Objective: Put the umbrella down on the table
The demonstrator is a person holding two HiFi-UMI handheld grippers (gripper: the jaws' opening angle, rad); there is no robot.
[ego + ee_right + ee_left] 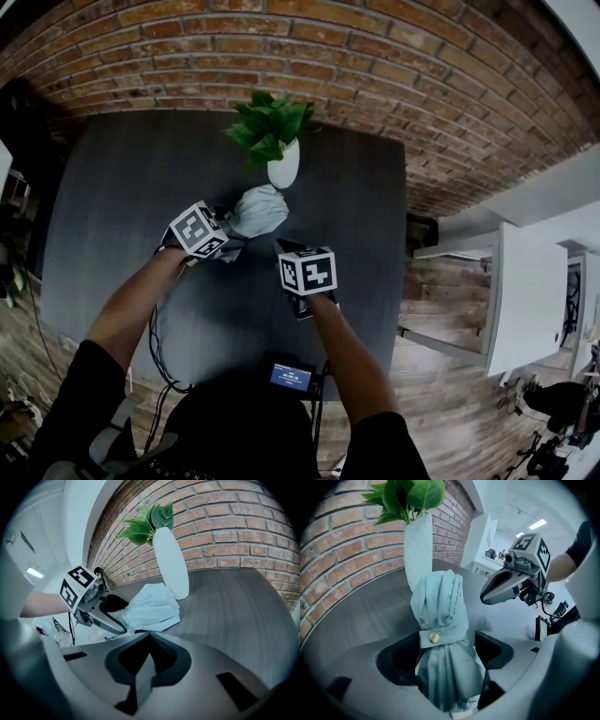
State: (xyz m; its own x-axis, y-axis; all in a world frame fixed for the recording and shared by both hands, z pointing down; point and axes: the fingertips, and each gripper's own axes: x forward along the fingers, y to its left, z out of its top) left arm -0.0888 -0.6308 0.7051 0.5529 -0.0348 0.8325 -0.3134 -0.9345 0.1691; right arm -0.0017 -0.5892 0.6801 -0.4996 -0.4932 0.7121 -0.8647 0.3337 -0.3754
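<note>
A folded pale blue-green umbrella (258, 211) lies on the dark table (122, 206), its strap fastened with a small button. In the left gripper view the umbrella (440, 616) runs between the jaws of my left gripper (447, 653), which stand wide with a slim gap at the right pad. In the right gripper view the umbrella (152, 606) rests flat on the tabletop with the left gripper (119, 618) around its near end. My right gripper (286, 246) hovers just right of the umbrella; its jaws (147, 637) meet with nothing between them.
A white vase (283, 167) with green leaves stands just behind the umbrella, near the brick wall (375, 56). A small device with a lit screen (292, 377) sits at the table's front edge. Cables hang at the left front. A white cabinet (525, 291) is off to the right.
</note>
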